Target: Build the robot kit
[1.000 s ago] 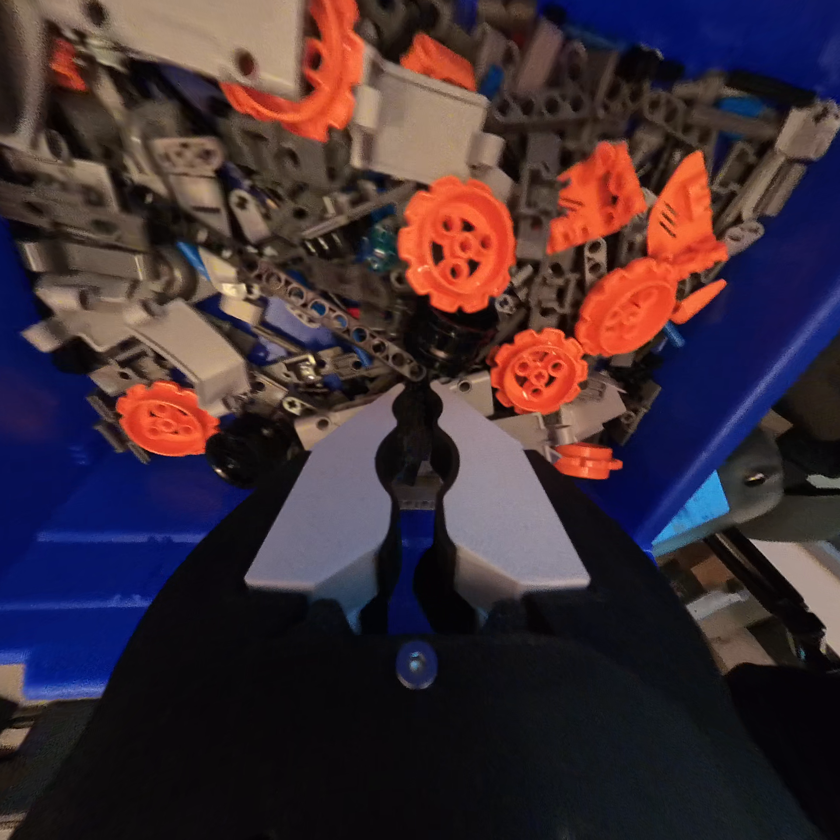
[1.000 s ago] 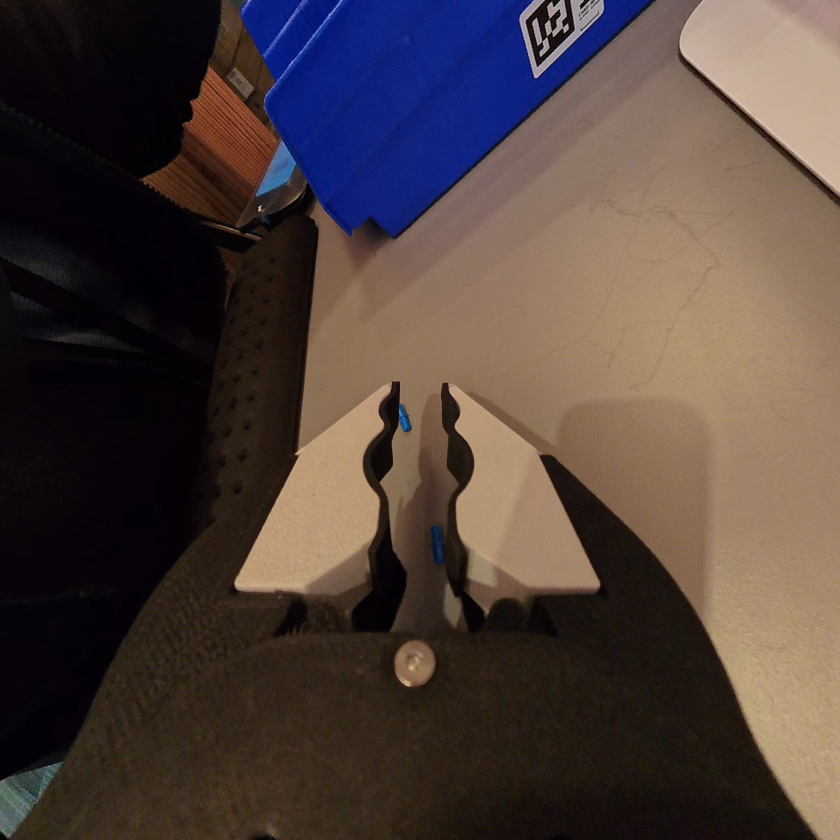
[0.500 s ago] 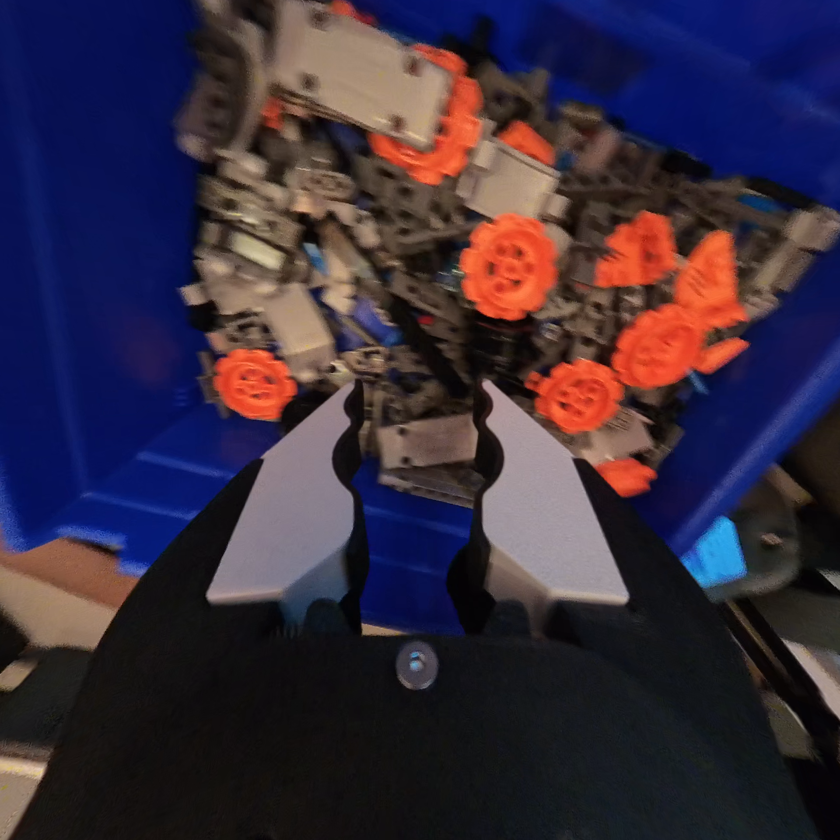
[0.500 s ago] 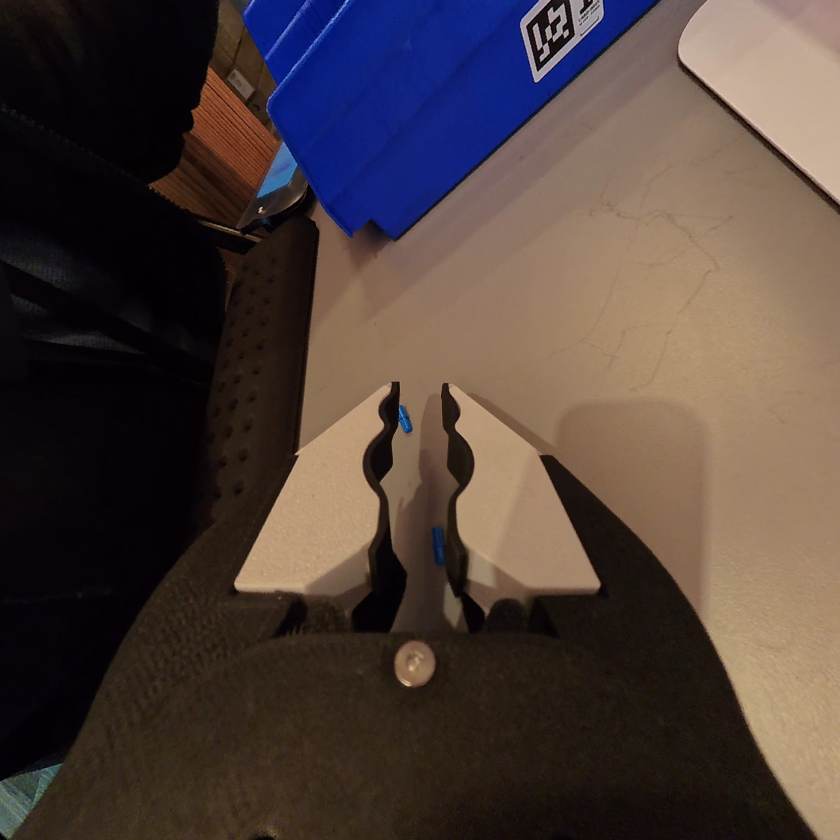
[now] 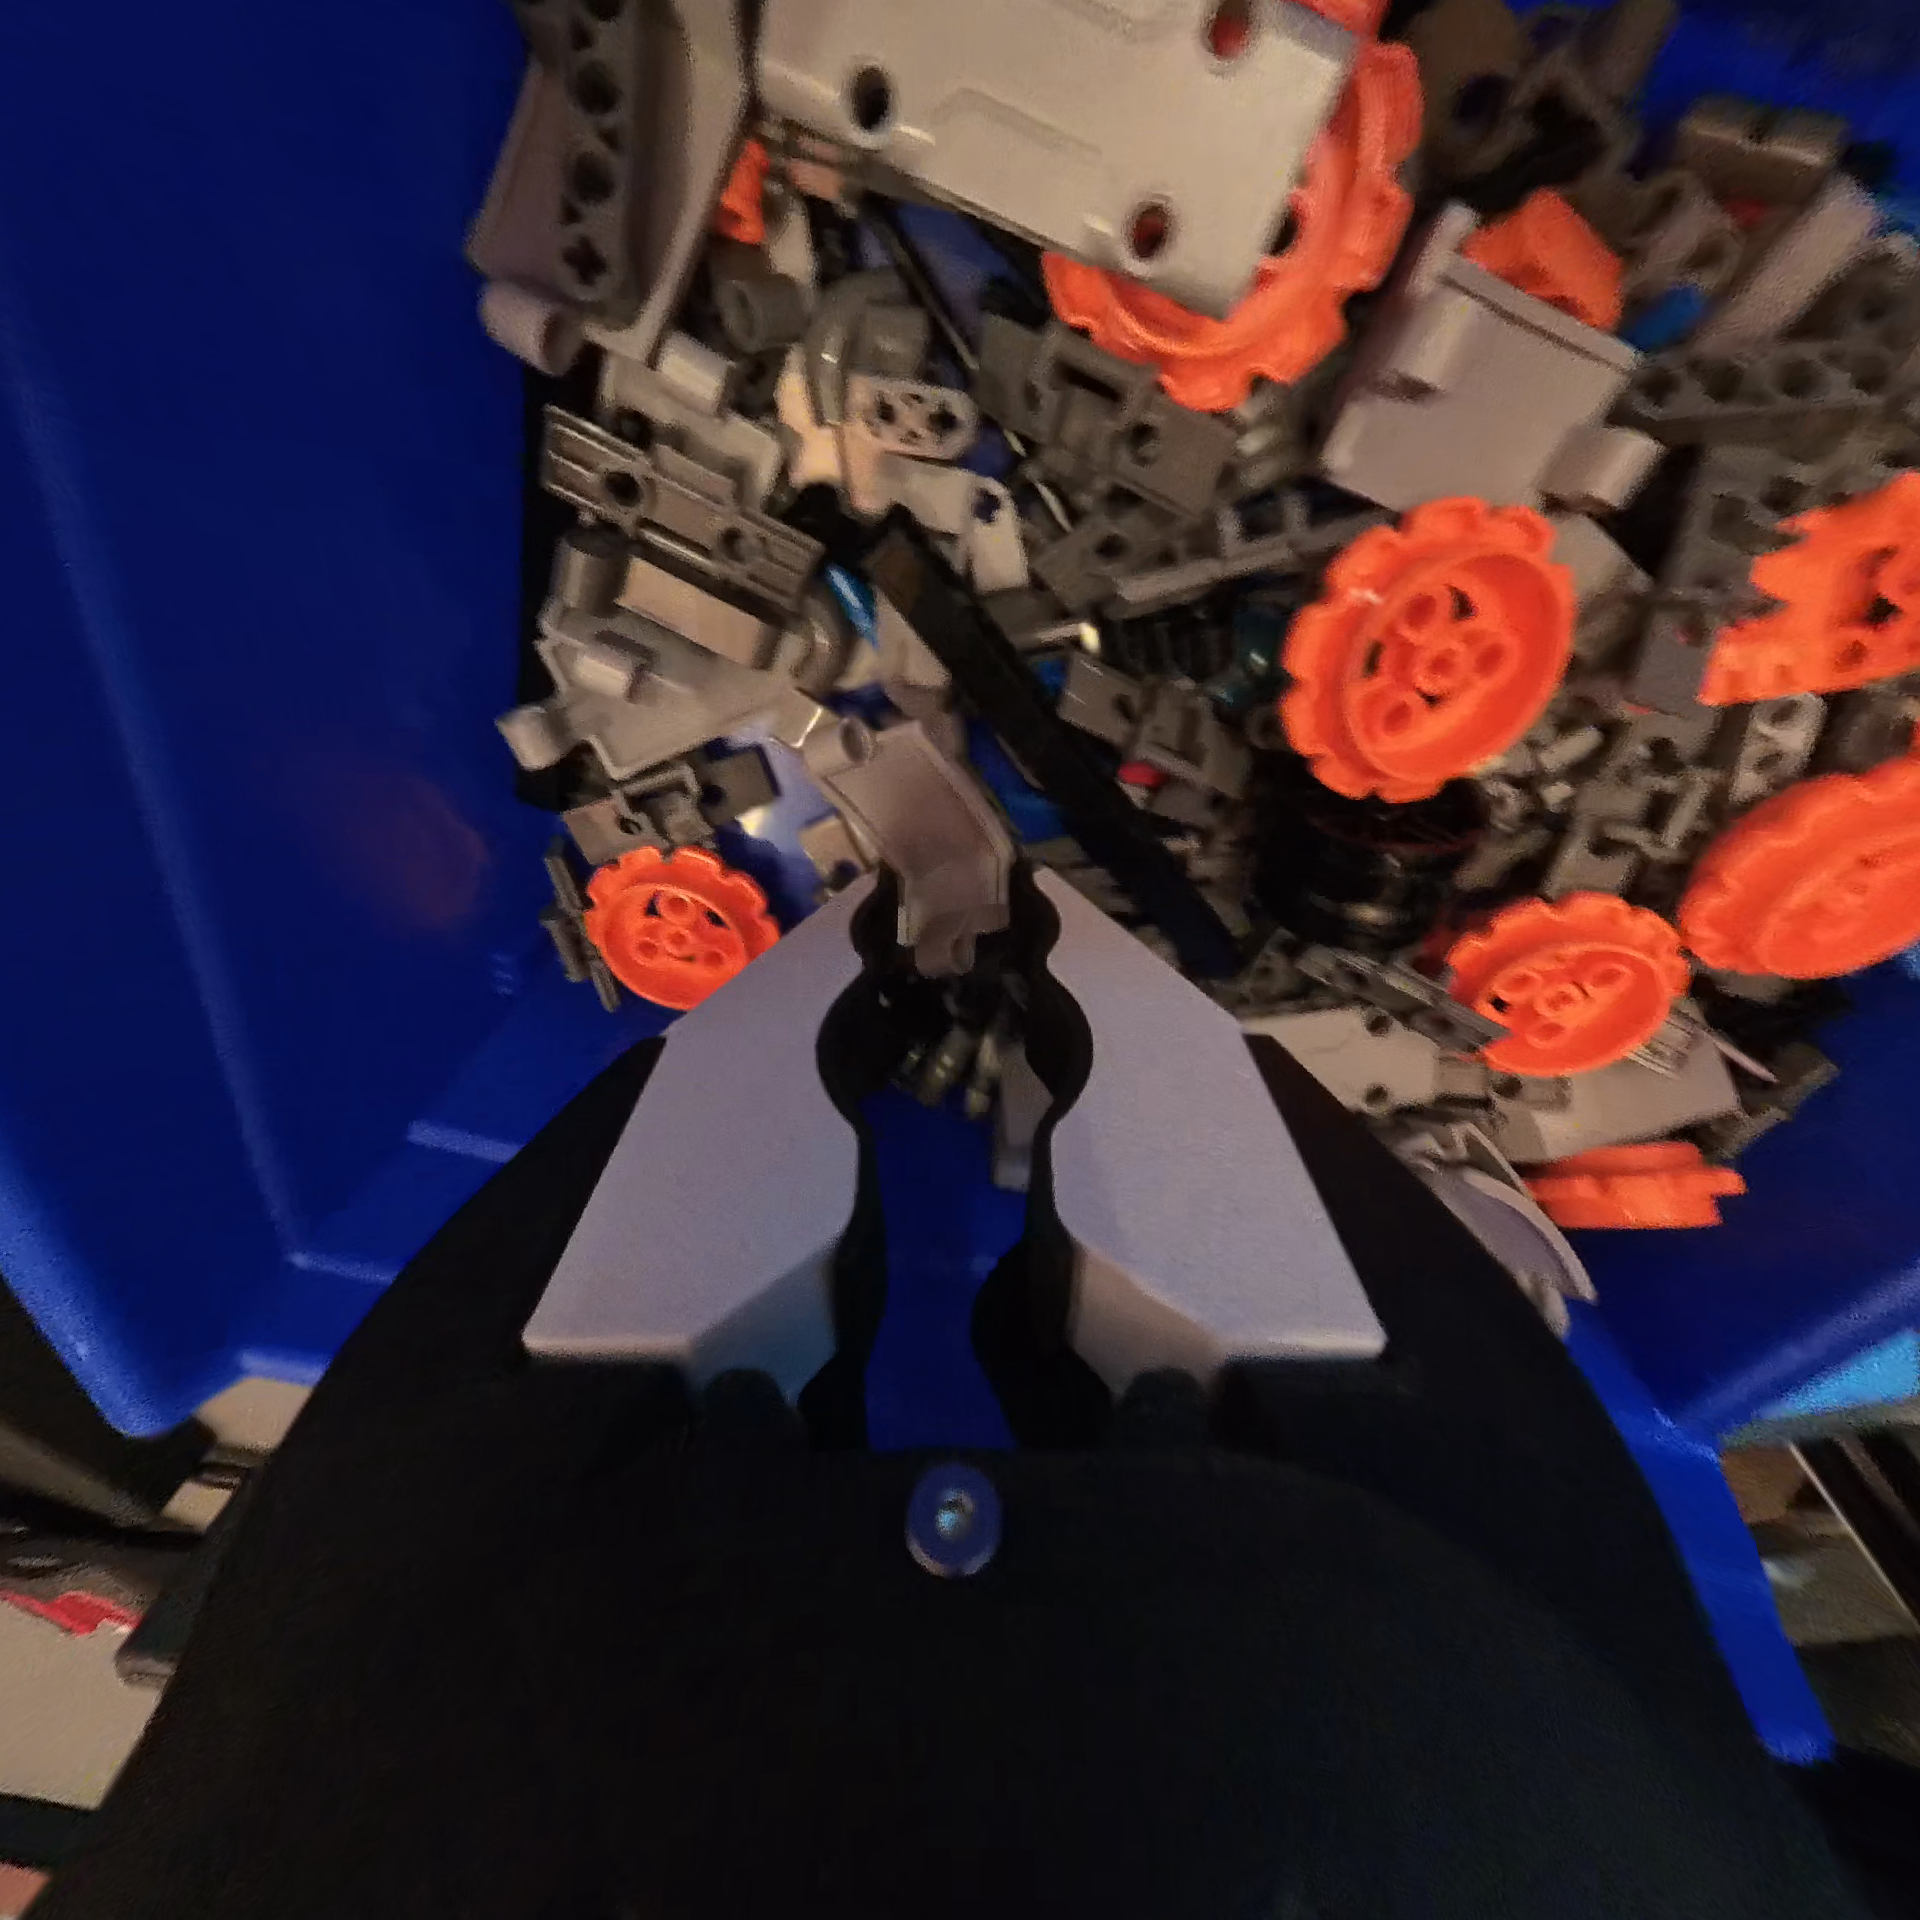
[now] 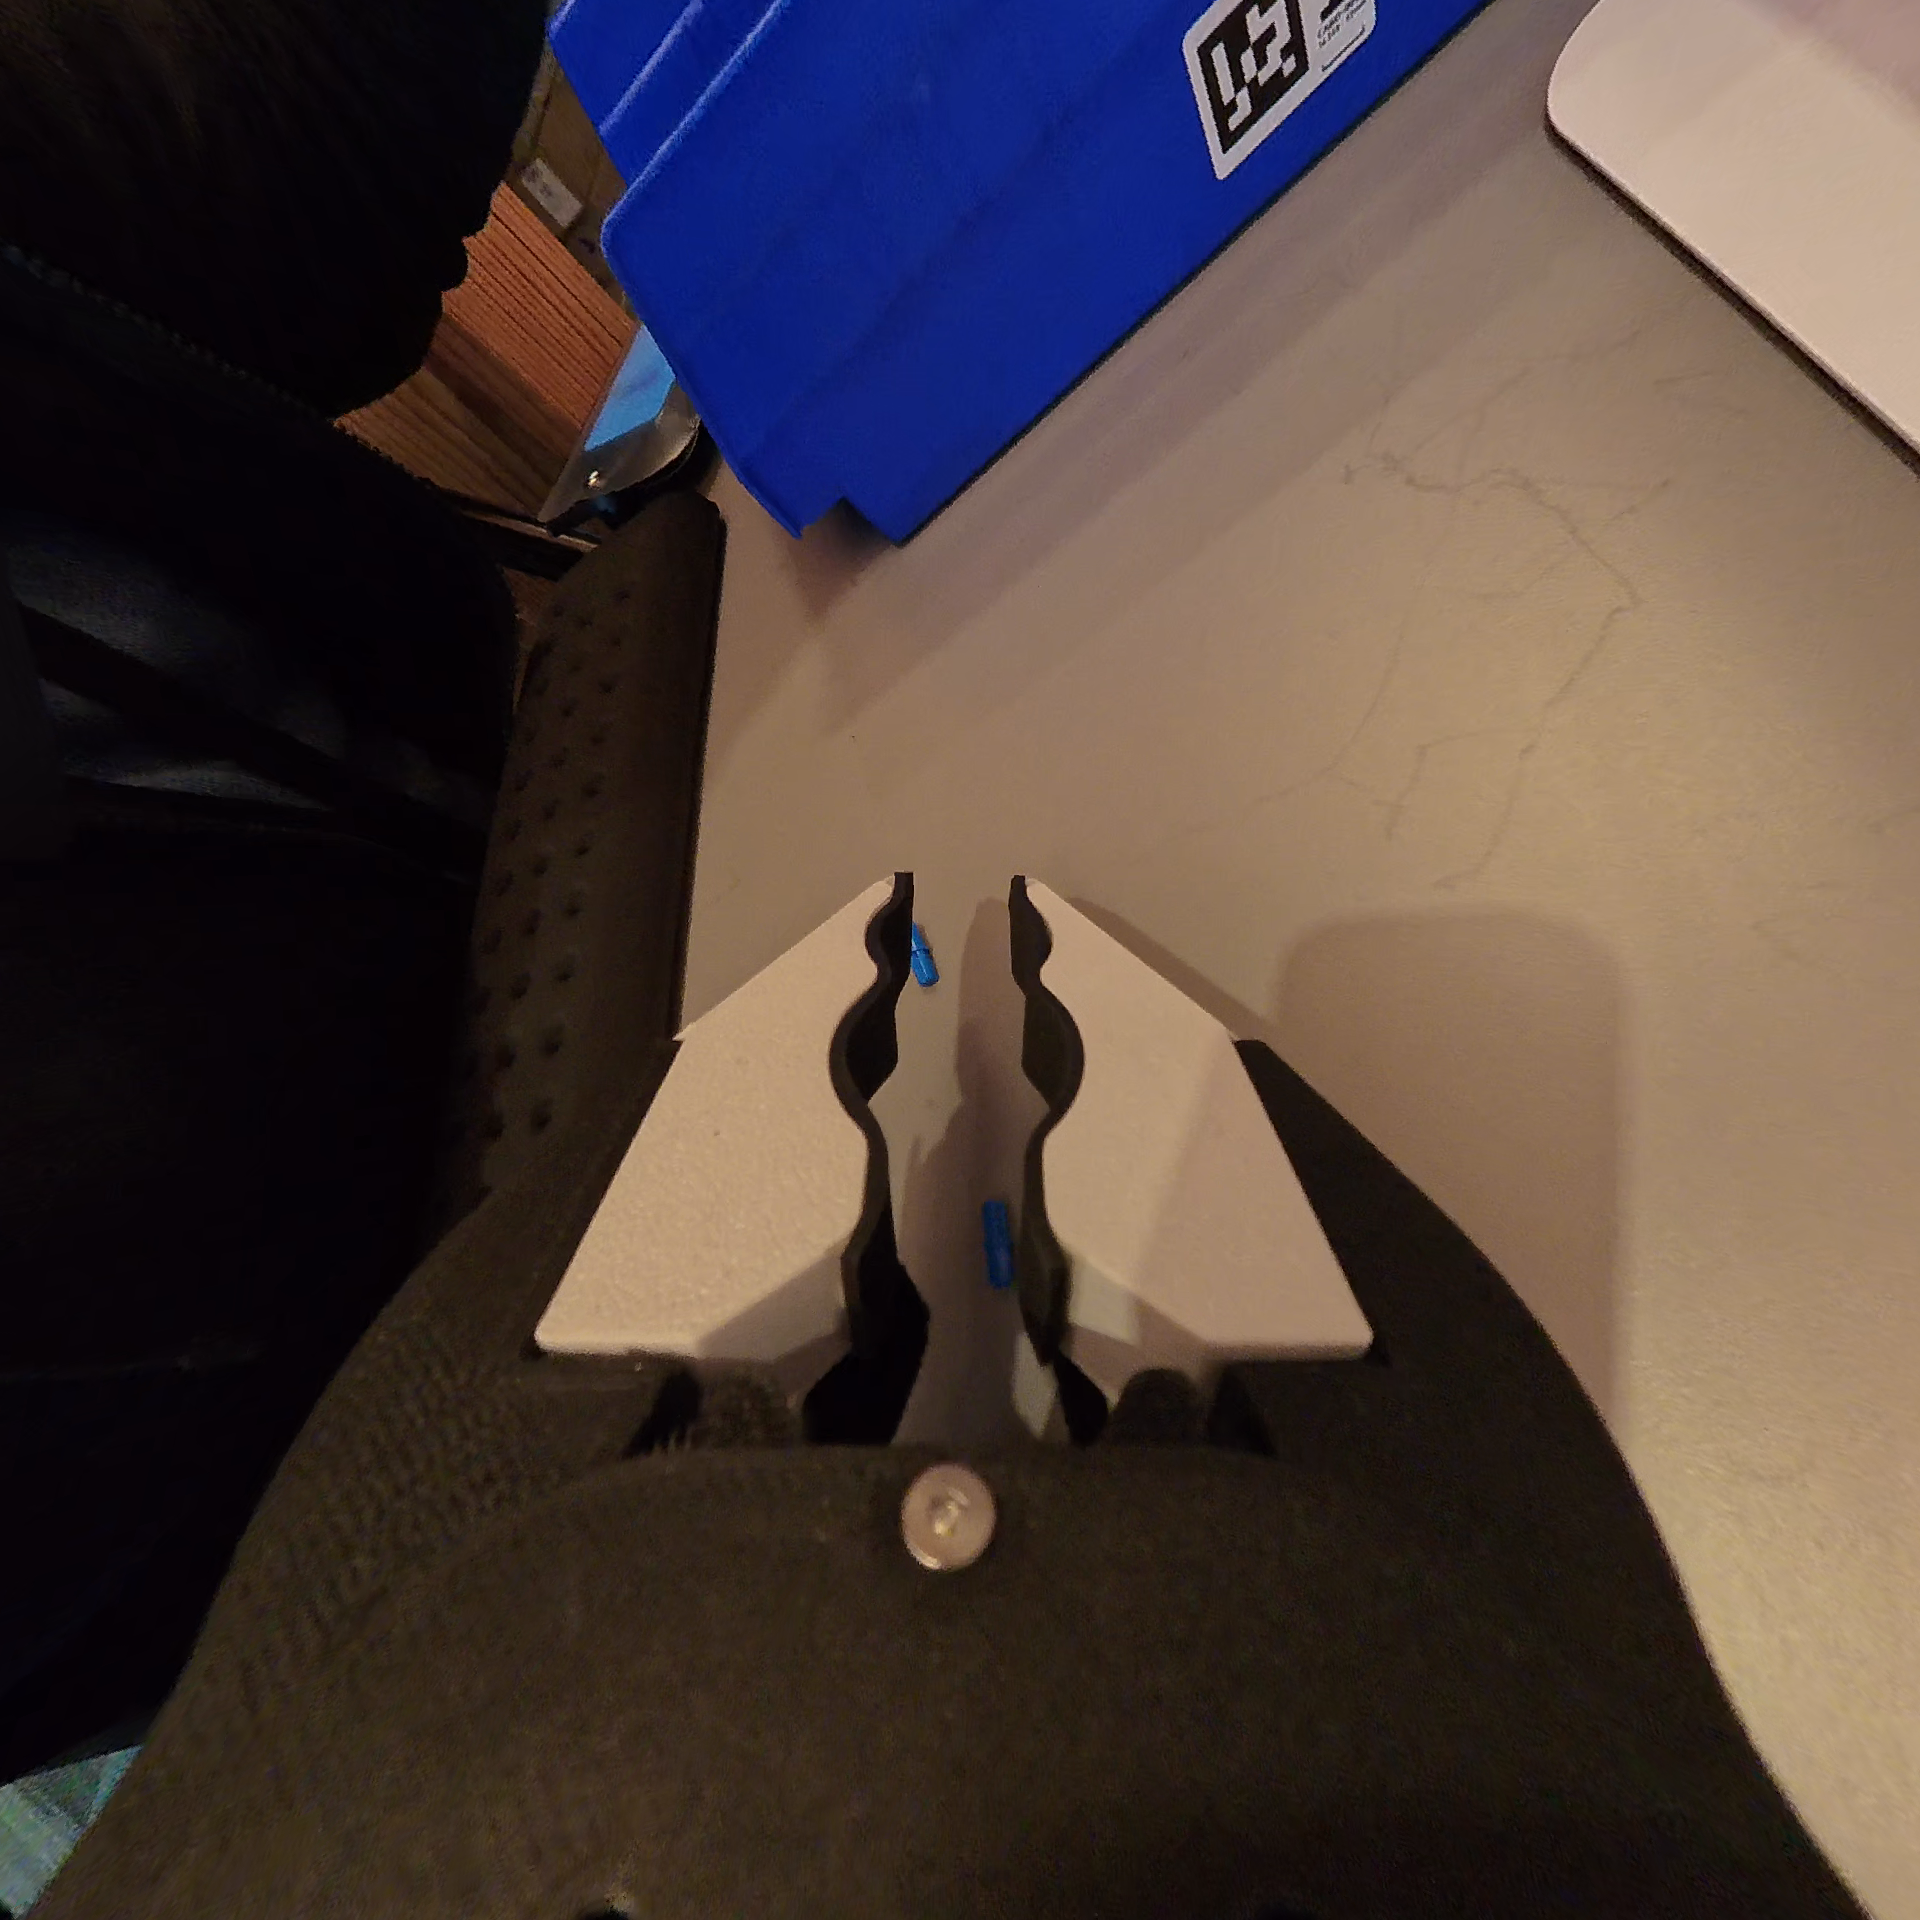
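In the left wrist view a blue bin [image 5: 260, 727] holds a heap of grey, black and orange building-toy parts, with several orange toothed wheels [image 5: 1429, 649]. My left gripper [image 5: 954, 906] is down at the near edge of the heap, its tips closed against the sides of a grey curved panel piece [image 5: 935, 842]. An orange wheel [image 5: 675, 940] lies just left of the left finger. My right gripper [image 6: 958, 883] hovers low over a beige table [image 6: 1351, 675], slightly open and empty. Two small blue pins [image 6: 923, 956] [image 6: 995, 1244] lie on the table between its fingers.
The blue bin's outer wall [image 6: 935, 260], bearing a black-and-white code sticker [image 6: 1262, 62], stands beyond the right gripper. A white flat object [image 6: 1766, 208] lies at the far right. A black dimpled pad [image 6: 603, 779] runs along the table's left edge. The gap from one gripper's tips to the other's is roughly 35 cm. The white flat object [image 6: 1766, 208] is about 15 cm from my right fingertips and 25 cm from my left.
My left gripper opened, pulled back from the heap, then moved in again to the left and closed on the grey curved piece. The right gripper has not moved.
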Action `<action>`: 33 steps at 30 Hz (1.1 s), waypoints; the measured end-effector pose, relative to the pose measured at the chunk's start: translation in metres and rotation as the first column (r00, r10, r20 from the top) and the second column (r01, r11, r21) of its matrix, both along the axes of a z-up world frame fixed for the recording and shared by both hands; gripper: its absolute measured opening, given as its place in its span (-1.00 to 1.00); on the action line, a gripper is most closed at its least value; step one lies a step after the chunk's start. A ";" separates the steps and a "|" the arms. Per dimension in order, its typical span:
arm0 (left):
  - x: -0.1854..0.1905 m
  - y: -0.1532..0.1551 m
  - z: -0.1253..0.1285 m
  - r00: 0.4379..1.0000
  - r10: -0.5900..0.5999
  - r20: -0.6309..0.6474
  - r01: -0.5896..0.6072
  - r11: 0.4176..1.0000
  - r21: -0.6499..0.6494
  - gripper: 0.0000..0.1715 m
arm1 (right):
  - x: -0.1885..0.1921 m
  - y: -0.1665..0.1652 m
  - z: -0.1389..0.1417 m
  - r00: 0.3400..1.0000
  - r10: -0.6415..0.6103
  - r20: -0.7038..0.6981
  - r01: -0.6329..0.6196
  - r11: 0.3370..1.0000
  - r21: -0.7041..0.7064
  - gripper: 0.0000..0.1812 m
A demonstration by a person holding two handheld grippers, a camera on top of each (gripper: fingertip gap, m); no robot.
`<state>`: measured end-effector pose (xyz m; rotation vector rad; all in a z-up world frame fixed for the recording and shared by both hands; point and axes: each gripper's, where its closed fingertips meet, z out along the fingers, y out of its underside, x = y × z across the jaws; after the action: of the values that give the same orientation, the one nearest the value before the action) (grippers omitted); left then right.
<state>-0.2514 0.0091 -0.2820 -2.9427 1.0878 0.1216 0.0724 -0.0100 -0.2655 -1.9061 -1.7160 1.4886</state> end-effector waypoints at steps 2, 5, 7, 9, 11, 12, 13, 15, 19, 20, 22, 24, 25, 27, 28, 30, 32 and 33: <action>0.004 -0.016 0.007 1.000 -0.017 0.003 0.017 0.999 -0.028 -0.76 | 0.000 0.000 0.000 1.000 -0.001 -0.001 0.001 1.000 0.000 -0.82; 0.021 -0.049 0.014 0.995 -0.066 0.073 0.073 0.992 -0.104 -0.76 | 0.000 -0.001 0.000 1.000 0.004 0.001 -0.004 1.000 -0.001 -0.82; 0.032 -0.071 0.017 0.988 -0.099 0.115 0.117 0.981 -0.157 -0.76 | 0.000 -0.001 0.000 1.000 0.005 0.003 -0.005 1.000 0.000 -0.82; 0.037 -0.090 0.018 0.985 -0.121 0.126 0.146 0.967 -0.209 -0.72 | 0.000 -0.001 0.000 1.000 0.004 0.001 -0.004 1.000 0.003 -0.82; 0.038 -0.086 0.022 0.986 -0.118 0.122 0.138 0.975 -0.172 -0.54 | 0.000 -0.001 0.001 1.000 0.004 0.000 -0.004 1.000 0.005 -0.82; 0.038 -0.078 0.026 0.986 -0.103 0.133 0.121 0.983 -0.140 -0.52 | 0.000 -0.001 0.001 1.000 0.004 0.001 -0.004 1.000 0.005 -0.82; 0.036 -0.066 0.030 0.987 -0.089 0.133 0.102 0.991 -0.091 -0.49 | -0.001 -0.001 0.000 1.000 0.005 0.002 -0.005 1.000 0.005 -0.82; 0.028 -0.032 0.038 0.991 -0.048 0.124 0.044 0.998 0.040 -0.36 | -0.001 -0.002 0.000 1.000 0.005 0.001 -0.005 1.000 0.006 -0.82; 0.013 0.021 0.035 0.996 -0.060 0.066 0.048 0.984 0.173 -0.32 | -0.001 -0.001 0.000 1.000 0.003 0.001 -0.003 1.000 0.003 -0.82; 0.013 0.031 0.031 0.995 -0.076 0.058 0.063 0.979 0.196 -0.32 | 0.000 0.000 0.000 1.000 0.002 0.002 -0.002 1.000 0.003 -0.82; 0.018 0.042 0.018 0.994 -0.078 0.075 0.064 0.983 0.175 -0.22 | 0.000 0.001 -0.001 1.000 -0.001 0.004 0.001 1.000 -0.002 -0.82; 0.016 0.051 0.006 0.996 -0.075 0.044 0.067 0.984 0.166 -0.15 | 0.000 0.001 -0.001 1.000 -0.002 0.002 0.002 1.000 -0.002 -0.82; 0.016 0.051 0.000 0.996 -0.075 0.047 0.067 0.987 0.146 -0.19 | 0.000 0.001 -0.001 1.000 -0.002 0.002 0.002 1.000 -0.003 -0.82; 0.018 0.053 -0.003 0.994 -0.092 0.066 0.081 0.986 0.148 -0.29 | 0.000 0.001 -0.001 1.000 -0.002 0.003 0.002 1.000 -0.005 -0.82; 0.018 0.052 -0.004 0.993 -0.092 0.068 0.082 0.987 0.141 -0.33 | 0.000 0.001 -0.001 1.000 -0.001 0.004 0.002 1.000 -0.005 -0.82; 0.019 0.041 -0.008 0.993 -0.073 0.092 0.066 0.995 0.075 -0.48 | 0.000 0.001 -0.002 1.000 -0.001 0.004 0.001 1.000 -0.006 -0.82; 0.022 0.034 -0.009 0.992 -0.056 0.116 0.052 0.998 0.043 -0.65 | 0.000 0.001 -0.002 1.000 -0.001 0.004 0.001 1.000 -0.006 -0.82; 0.021 0.031 -0.009 0.993 -0.059 0.106 0.055 0.998 0.036 -0.66 | 0.000 0.001 -0.002 1.000 -0.001 0.004 0.001 1.000 -0.004 -0.82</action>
<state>-0.2308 0.0398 -0.2909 -2.8494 1.1419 -0.0176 0.0724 -0.0093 -0.2671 -1.9128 -1.7152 1.4907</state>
